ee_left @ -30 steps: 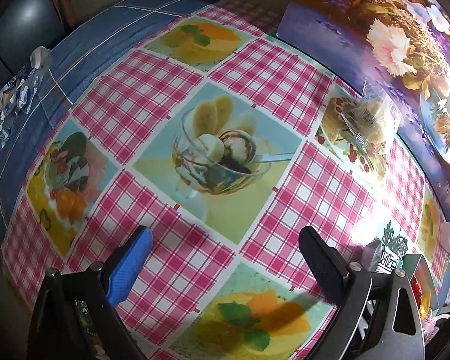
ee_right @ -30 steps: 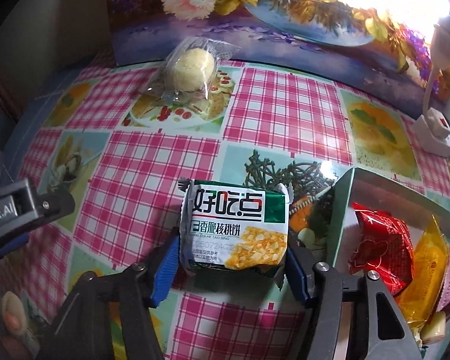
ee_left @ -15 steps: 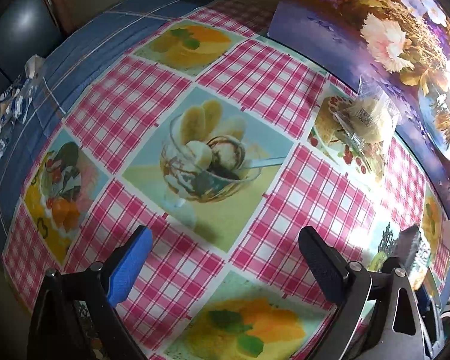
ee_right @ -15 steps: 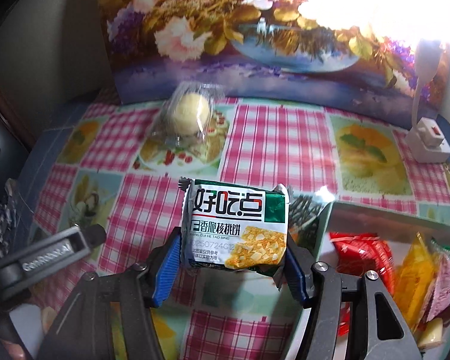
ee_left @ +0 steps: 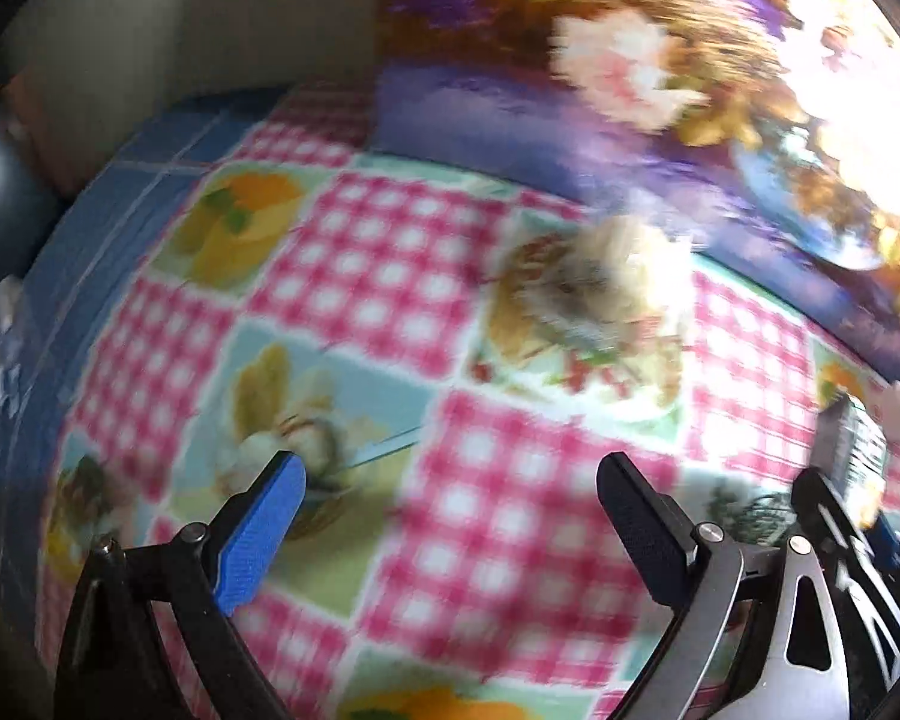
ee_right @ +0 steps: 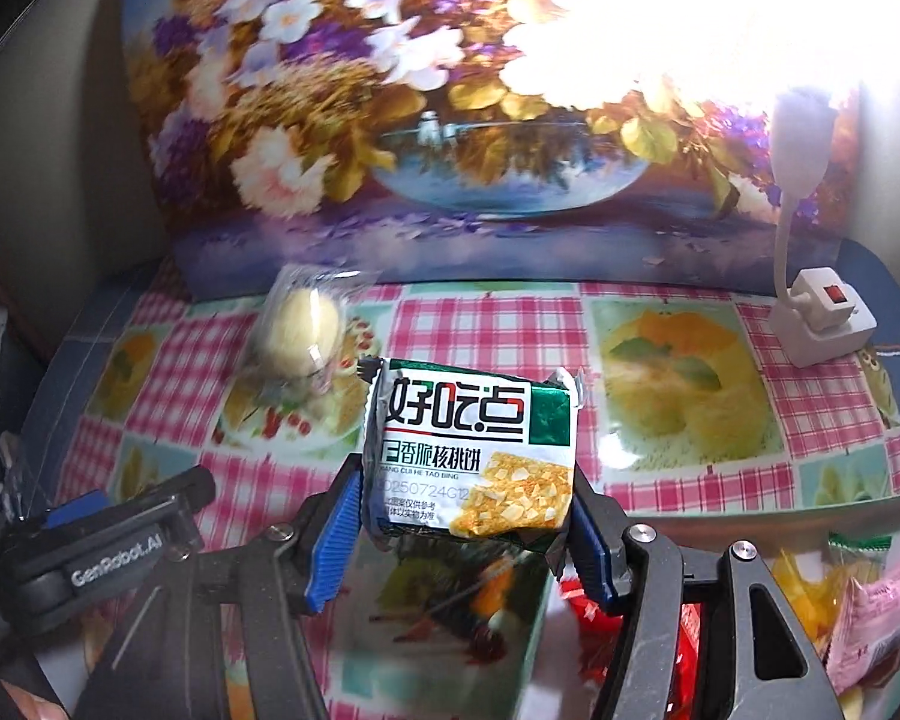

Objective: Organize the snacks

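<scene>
My right gripper is shut on a green and white walnut cookie packet and holds it above the table, just left of the snack box. The box holds red, yellow and pink snack packets. A clear-wrapped pale round cake lies on the tablecloth near the flower picture; it shows blurred in the left wrist view. My left gripper is open and empty above the cloth, short of that cake. It shows at lower left in the right wrist view.
A tall flower picture stands along the back of the table. A white lamp base with a red switch sits at the back right. The blue table edge runs along the left, with a crumpled wrapper there.
My right gripper has lifted the cookie packet higher and moved toward the box. My left gripper has moved fast toward the wrapped cake, and its view is blurred.
</scene>
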{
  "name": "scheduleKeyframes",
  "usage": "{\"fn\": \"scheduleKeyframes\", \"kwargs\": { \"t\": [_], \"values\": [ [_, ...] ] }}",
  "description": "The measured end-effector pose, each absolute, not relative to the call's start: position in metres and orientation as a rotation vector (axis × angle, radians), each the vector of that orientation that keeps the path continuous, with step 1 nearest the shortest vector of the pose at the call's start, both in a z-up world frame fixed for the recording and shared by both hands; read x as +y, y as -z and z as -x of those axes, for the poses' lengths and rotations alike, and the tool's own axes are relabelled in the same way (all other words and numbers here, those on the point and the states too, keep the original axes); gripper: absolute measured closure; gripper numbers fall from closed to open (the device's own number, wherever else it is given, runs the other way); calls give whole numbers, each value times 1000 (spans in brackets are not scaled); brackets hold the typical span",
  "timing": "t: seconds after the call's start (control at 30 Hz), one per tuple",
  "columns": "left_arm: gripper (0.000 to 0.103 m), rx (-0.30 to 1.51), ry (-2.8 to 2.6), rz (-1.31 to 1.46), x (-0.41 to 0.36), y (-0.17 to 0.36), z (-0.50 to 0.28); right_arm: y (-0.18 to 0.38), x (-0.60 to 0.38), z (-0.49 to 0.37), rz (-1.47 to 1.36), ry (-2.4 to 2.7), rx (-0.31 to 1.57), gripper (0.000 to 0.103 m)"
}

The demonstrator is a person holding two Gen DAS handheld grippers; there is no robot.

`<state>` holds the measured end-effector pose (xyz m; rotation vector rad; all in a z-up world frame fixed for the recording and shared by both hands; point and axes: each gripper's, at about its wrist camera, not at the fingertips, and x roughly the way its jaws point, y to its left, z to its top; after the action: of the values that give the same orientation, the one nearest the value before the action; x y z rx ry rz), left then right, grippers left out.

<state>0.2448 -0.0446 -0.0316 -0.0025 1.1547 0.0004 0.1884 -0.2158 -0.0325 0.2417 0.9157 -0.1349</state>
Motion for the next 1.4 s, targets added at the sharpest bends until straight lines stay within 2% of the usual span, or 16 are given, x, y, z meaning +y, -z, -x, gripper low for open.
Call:
{"fn": "scheduleKeyframes", "kwargs": {
  "t": [0.5, 0.63, 1.03, 1.07, 1.1, 1.13, 1.4],
  "values": [
    [6, 1048, 283, -166, -112, 13, -303, 40, -256, -191, -385, 174, 875, 39],
    [22, 1056, 287, -181, -123, 18, -312, 41, -261, -189, -413, 172, 878, 39],
    [25, 1078, 251, -212, -131, 49, -345, 45, -264, -190, -429, 177, 897, 39],
    [29, 1080, 245, -218, -131, 50, -346, 44, -264, -190, -428, 177, 897, 39],
    [42, 1080, 235, -227, -132, 50, -344, 44, -264, -191, -429, 176, 897, 39],
    [49, 1080, 224, -237, -134, 53, -346, 44, -264, -191, -431, 176, 898, 39],
    [53, 1079, 218, -213, -132, 54, -337, 45, -264, -192, -436, 169, 906, 39]
  ]
}}
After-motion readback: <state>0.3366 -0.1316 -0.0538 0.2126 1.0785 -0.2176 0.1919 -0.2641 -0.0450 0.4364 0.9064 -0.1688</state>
